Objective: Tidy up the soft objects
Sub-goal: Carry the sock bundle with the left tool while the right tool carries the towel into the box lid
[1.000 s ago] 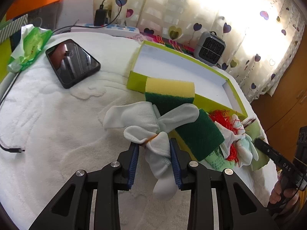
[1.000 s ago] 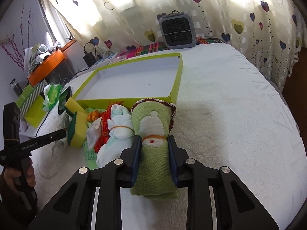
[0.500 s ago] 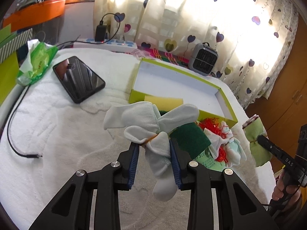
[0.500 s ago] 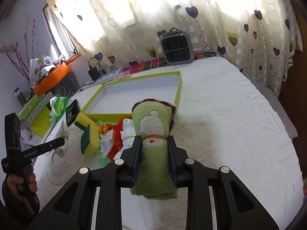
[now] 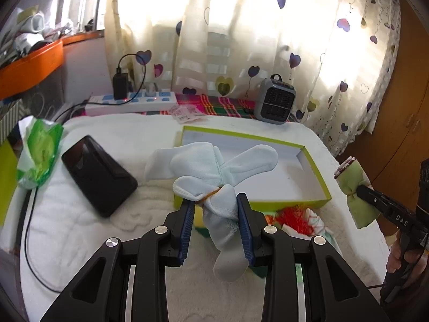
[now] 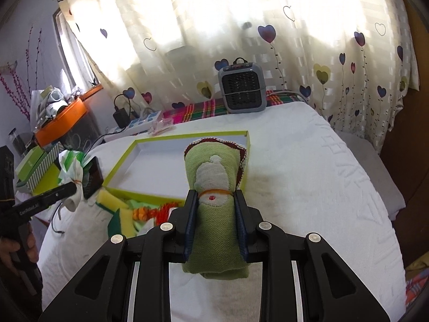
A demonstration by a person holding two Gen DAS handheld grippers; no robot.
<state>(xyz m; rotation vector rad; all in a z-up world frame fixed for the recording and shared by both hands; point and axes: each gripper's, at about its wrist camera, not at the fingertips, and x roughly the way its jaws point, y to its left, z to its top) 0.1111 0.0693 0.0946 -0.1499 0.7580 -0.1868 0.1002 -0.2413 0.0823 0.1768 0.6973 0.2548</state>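
Knitted white sock bundle (image 5: pixel 211 171) and green towel roll (image 6: pixel 214 187), each clamped between jaws.

White socks (image 5: pixel 211 166), green cloth roll (image 6: pixel 217 204), lime-edged box (image 5: pixel 316 171), heart-print curtain (image 6: pixel 241 26)

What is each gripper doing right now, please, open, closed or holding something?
Left gripper: closed on the white sock bundle, lifted off the bed.
Right gripper: closed on the green rolled cloth, also held up.
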